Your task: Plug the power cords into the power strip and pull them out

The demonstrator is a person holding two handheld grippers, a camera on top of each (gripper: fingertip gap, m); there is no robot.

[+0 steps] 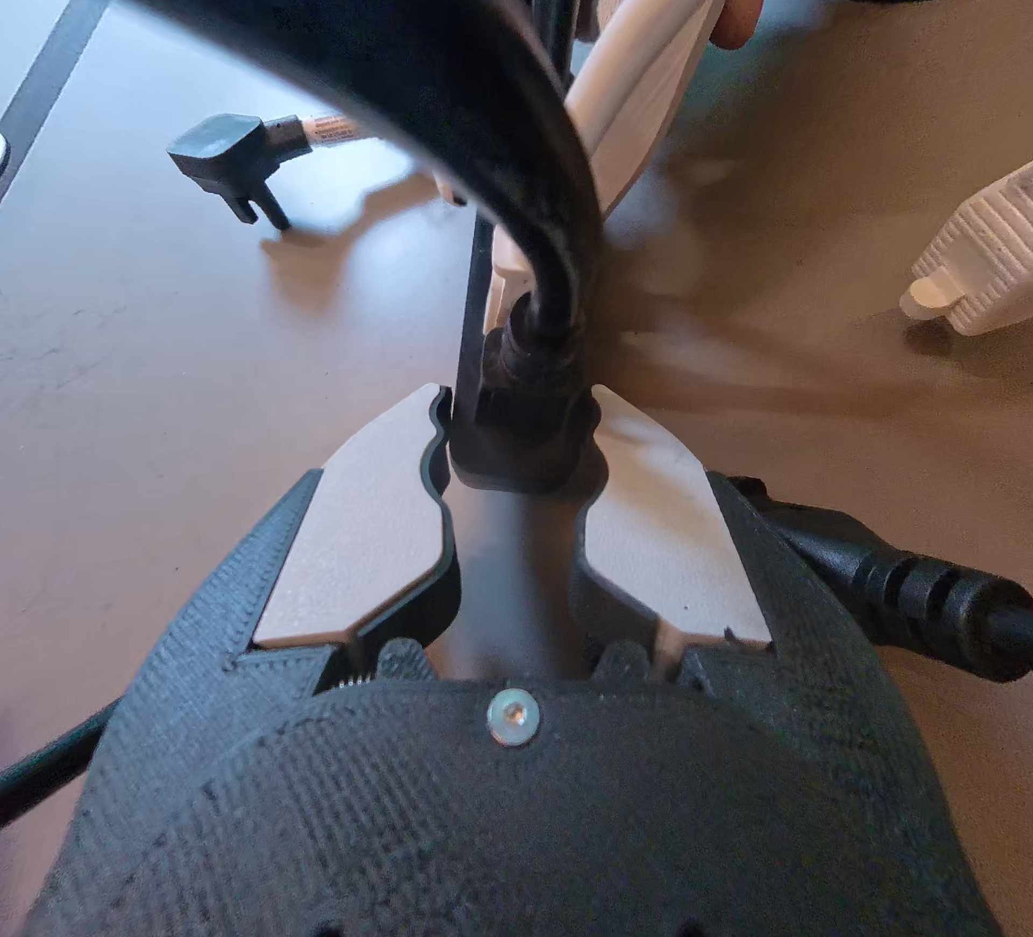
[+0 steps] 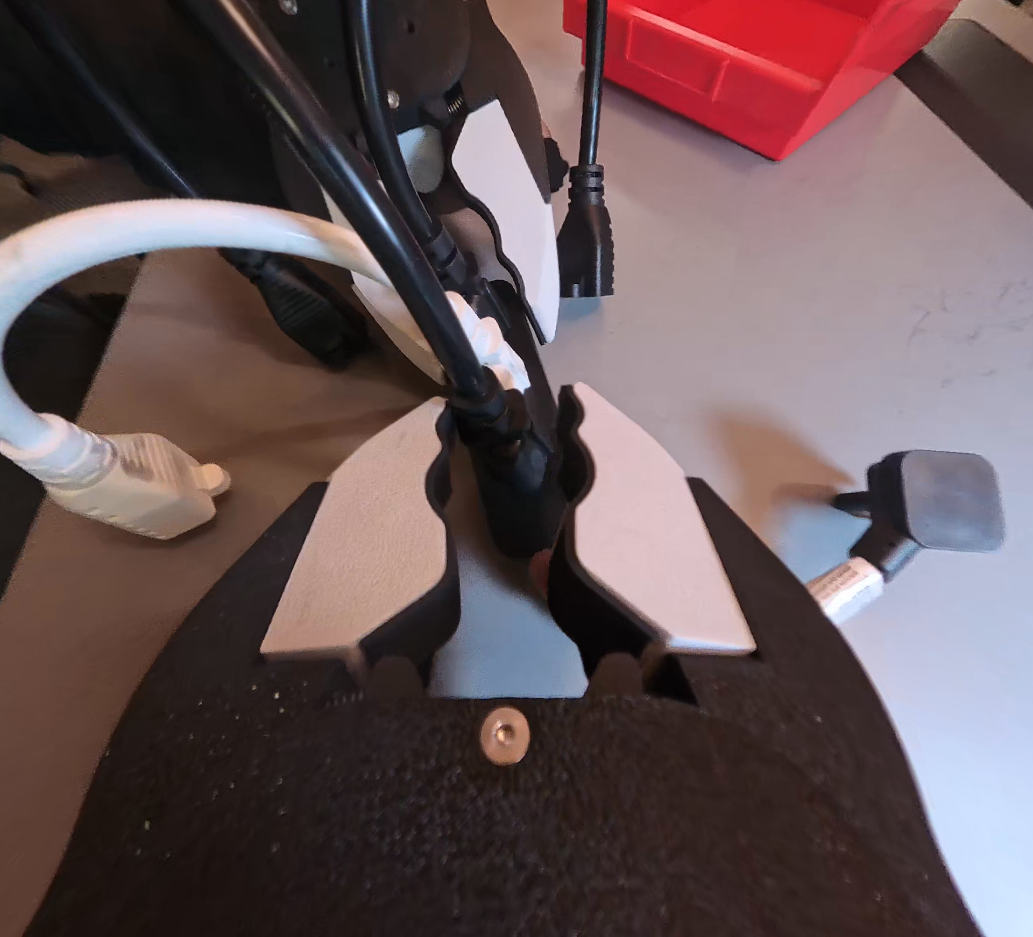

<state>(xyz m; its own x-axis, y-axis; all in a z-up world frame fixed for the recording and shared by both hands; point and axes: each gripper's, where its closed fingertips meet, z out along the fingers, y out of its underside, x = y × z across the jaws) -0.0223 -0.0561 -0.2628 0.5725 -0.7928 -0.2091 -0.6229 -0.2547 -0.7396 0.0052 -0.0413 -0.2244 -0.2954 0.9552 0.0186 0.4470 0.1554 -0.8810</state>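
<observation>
Cables crowd both wrist views and hide the power strip almost wholly; only a thin dark upright edge between the two grippers may be part of it, and that cannot be confirmed. Motion blur smears the tabletop to the right of the left gripper's fingers.

The left gripper pinches a black plug between its white-faced fingertips, a thick black cord arching up and out of frame. The right gripper clamps a second black plug, its cord rising to the upper left; the left gripper faces it tip to tip in the right wrist view.

The red plastic bin stands at the far right of the table, cut off by the frame, its visible compartments showing no contents.

A white cord loops to a white plug lying loose on the table. A grey angled plug with a white label on its lead lies to the right, prongs free. A black connector hangs just beside the bin.
</observation>
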